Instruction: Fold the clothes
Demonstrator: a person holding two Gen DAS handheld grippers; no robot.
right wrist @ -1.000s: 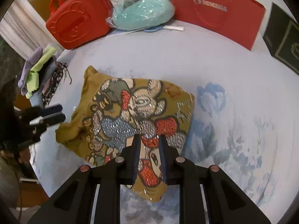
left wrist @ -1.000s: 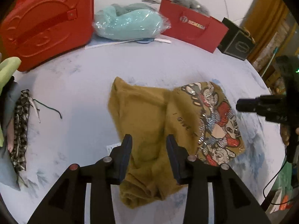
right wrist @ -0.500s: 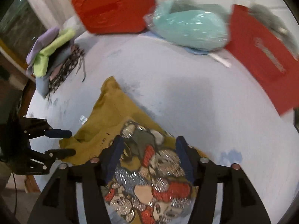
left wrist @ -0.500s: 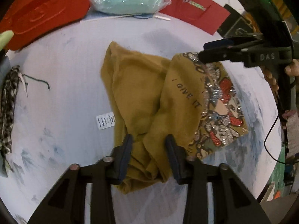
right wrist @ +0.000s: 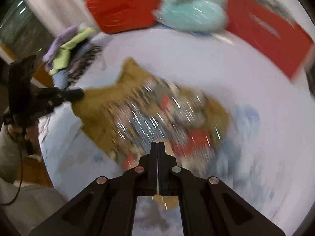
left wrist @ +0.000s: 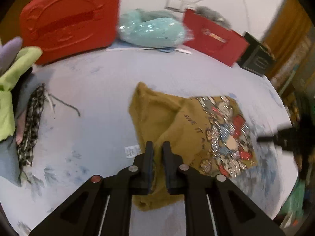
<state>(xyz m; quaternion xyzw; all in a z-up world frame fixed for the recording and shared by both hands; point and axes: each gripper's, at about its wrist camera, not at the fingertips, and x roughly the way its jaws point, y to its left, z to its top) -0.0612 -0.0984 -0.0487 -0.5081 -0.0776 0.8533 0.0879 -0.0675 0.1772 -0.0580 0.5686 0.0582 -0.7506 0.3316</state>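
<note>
A mustard shirt [left wrist: 163, 122] with a sequinned cartoon print lies crumpled near the middle of the pale tabletop [left wrist: 98, 82]. The left gripper [left wrist: 157, 153] has its jaws nearly together, pinching a raised fold of the shirt at its near-left edge after opening slightly; a white care label [left wrist: 131, 151] lies just left of it. The right gripper [right wrist: 157, 153] has just snapped fully closed over the shirt's near edge — whether cloth is caught there is lost in heavy motion blur. A pile of clothes [left wrist: 11, 90] at the far left is cut off by the frame. A red case [left wrist: 70, 17], a teal bundle in plastic [left wrist: 151, 31] and a red paper bag [left wrist: 214, 39] line the far side.
</note>
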